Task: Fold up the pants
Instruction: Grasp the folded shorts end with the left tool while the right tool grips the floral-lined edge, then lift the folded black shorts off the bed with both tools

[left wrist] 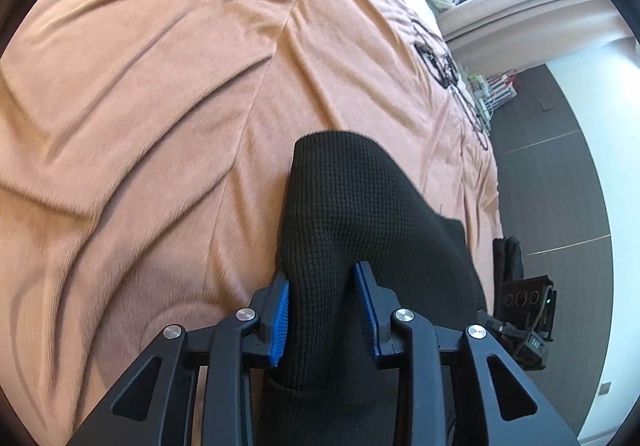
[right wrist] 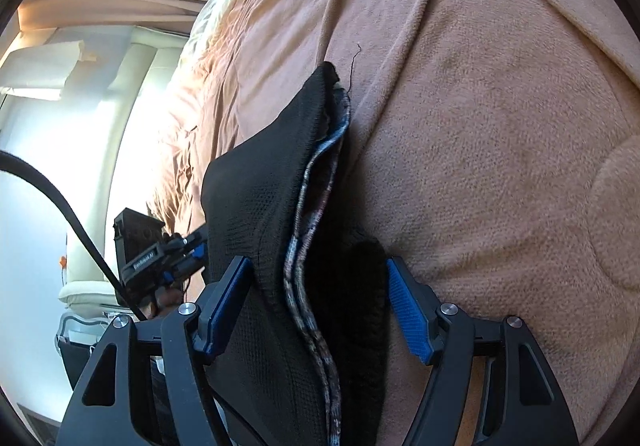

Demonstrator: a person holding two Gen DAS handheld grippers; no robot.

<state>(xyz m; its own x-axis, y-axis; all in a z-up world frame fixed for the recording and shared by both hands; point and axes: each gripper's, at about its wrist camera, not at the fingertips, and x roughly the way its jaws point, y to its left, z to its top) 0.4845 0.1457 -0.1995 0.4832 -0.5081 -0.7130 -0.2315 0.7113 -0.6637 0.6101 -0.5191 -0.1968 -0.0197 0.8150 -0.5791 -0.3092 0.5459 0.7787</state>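
Closest to us, the left gripper (left wrist: 322, 310) has a ridge of the black waffle-knit pants (left wrist: 352, 230) between its blue pads (left wrist: 280, 316). The left pad presses against the cloth, while the right one seems to sit just at the fabric's edge, so we read this as a pinch that is nearly or barely made rather than a firm one. In the right wrist view, the right gripper (right wrist: 316, 306) straddles a thicker bunch of the pants (right wrist: 272, 206), where a patterned inner band (right wrist: 316, 182) shows along the edge. Its fingers are spread wide; the left pad touches the black cloth, and the right pad (right wrist: 408, 310) stands clear of it with a gap, so nothing is clamped there yet.

We judge the step in hand to be taking hold of one end of the pants with both grippers, before any fold is laid. The next move calls for closing both sets of fingers fully on the cloth, then lifting evenly so no layer slips out.

Beyond, the pants lie on the peach blanket (left wrist: 160, 86) covering the bed. Farther off in the right wrist view, the other gripper's body (right wrist: 152, 258) carries small white lettering, too small for us to read with confidence.
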